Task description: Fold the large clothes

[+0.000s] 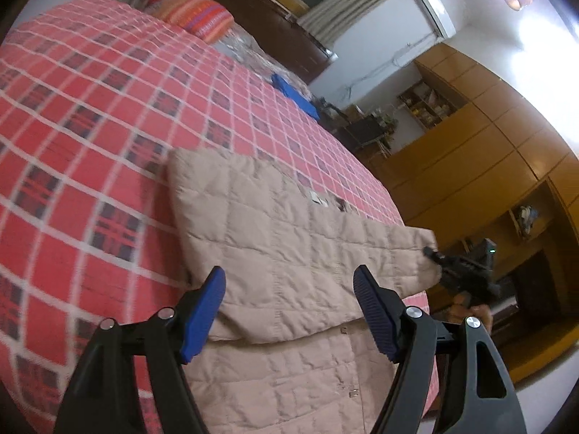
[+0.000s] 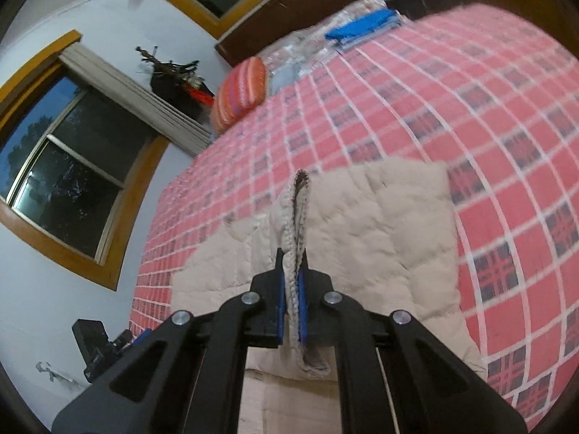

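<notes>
**Beige quilted jacket mid-fold on a checked bedspread**

A large beige quilted jacket [image 1: 289, 253] lies flat on a bed covered with a red, white and dark checked bedspread [image 1: 90, 108]. One part of the jacket is folded across the rest, making a doubled layer whose lower edge runs just ahead of the left tongs.

The left tongs [image 1: 289, 311] hang just above the jacket with their blue-padded jaws spread wide and nothing between them. They appear to be waiting over the fold line, probably ready to pin or take a new edge.

The right tongs [image 2: 292, 303] are closed tight on a ribbed cuff [image 2: 300, 217], likely the end of a sleeve. The cuff stands up between the jaws and rises ahead of them, with a small loop of fabric hanging behind the grip. From the left tongs' camera, the right tongs sit off to the right, at the corner of the folded layer near the bed's edge, held by a partly visible hand [image 1: 474, 316]. Pinching the cuff likely lets the sleeve be carried across the body without dragging the rest.

Far ahead of both tongs, near the headboard, lie a striped orange pillow [image 2: 240, 92] and a blue folded item [image 2: 365, 29].
</notes>
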Demonstrator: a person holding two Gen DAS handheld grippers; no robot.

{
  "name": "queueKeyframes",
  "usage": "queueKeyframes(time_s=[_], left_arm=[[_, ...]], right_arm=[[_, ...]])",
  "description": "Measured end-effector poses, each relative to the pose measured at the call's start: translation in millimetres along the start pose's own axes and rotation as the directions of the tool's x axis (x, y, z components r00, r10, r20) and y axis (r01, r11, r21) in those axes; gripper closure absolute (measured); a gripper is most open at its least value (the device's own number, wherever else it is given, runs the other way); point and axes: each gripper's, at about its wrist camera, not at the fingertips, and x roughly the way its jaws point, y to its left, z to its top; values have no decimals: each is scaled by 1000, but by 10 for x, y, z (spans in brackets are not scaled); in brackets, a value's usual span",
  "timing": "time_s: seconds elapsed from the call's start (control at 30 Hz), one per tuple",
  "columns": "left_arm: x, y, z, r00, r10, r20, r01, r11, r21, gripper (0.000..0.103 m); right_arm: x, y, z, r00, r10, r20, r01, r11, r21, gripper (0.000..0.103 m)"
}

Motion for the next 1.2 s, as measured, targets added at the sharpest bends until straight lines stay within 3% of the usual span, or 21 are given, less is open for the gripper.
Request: queueKeyframes(time_s=[0.47, 0.63, 0.77, 0.83, 0.9, 1.1, 1.2], left_arm=[[587, 67, -8, 992, 34, -120, -32, 999, 21, 30], [599, 100, 4, 989, 29, -142, -28, 1000, 4, 30], [424, -39, 199, 996, 2, -92, 0, 1000, 23, 30], [385, -78, 353, 998, -14, -69, 15, 1000, 10, 30], [432, -91, 444, 997, -32, -75, 32, 999, -5, 30], [860, -89, 393, 986, 19, -167, -17, 1000, 17, 30], [1082, 34, 313, 975, 57, -213, -56, 998, 8, 30]], right_arm=[[346, -629, -210, 997, -39, -62, 44, 996, 76, 98], [447, -726, -244, 994, -66, -83, 72, 995, 64, 89], [103, -667, -114, 998, -52, 25, 50, 997, 59, 89], [40, -598, -76, 999, -37, 30, 36, 998, 42, 89], [52, -524, -82, 999, -28, 16, 28, 1000, 9, 89], [349, -557, -254, 996, -40, -76, 38, 999, -24, 88], [519, -701, -321, 991, -76, -111, 75, 997, -18, 96]])
